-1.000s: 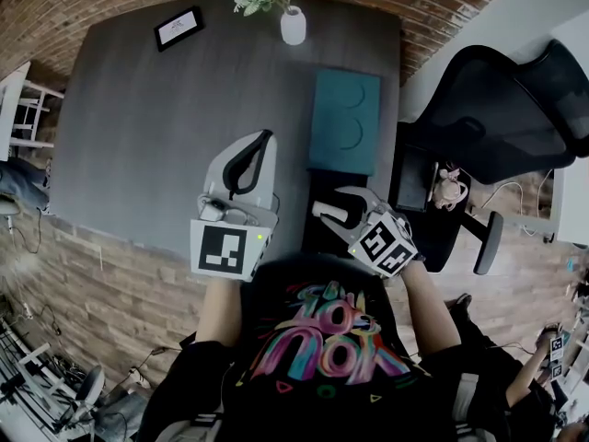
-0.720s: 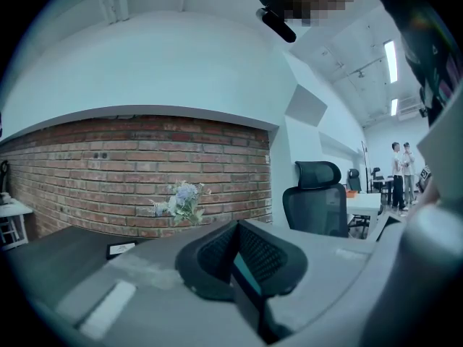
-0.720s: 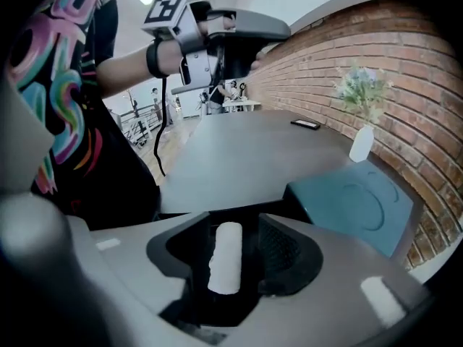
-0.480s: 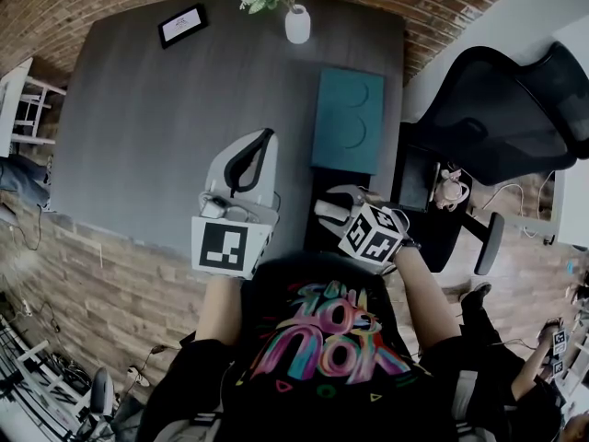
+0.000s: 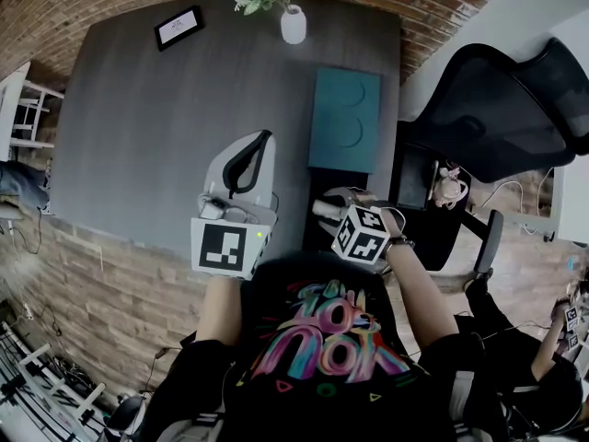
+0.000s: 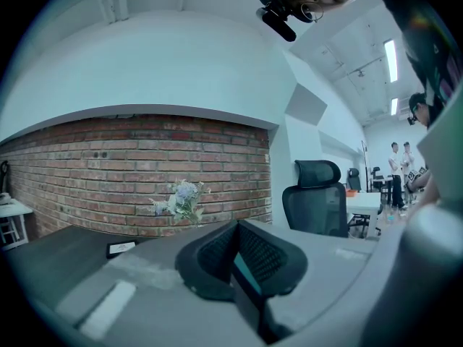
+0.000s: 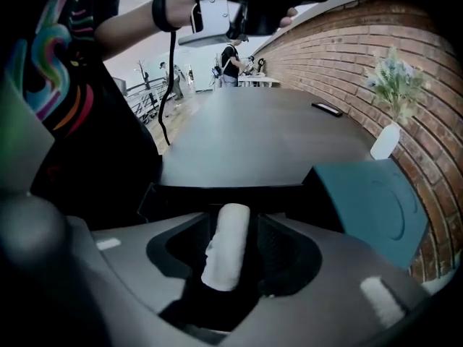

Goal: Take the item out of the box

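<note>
Right gripper (image 7: 231, 226): my jaws clamped on a white cylindrical roll (image 7: 224, 259), seen clearly only in the right gripper view, held near the teal rectangular box (image 5: 345, 121), outside it. Left gripper (image 6: 235, 246): jaws together, empty. Change: my right gripper has drawn leftward.

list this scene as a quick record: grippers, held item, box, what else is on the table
left gripper: jaws together, empty, above the table
right gripper: shut on white item, at the table's near edge
teal box: lies flat on table, beyond right gripper
far edge of table: vase of flowers, framed card
beside table: black office chair
</note>
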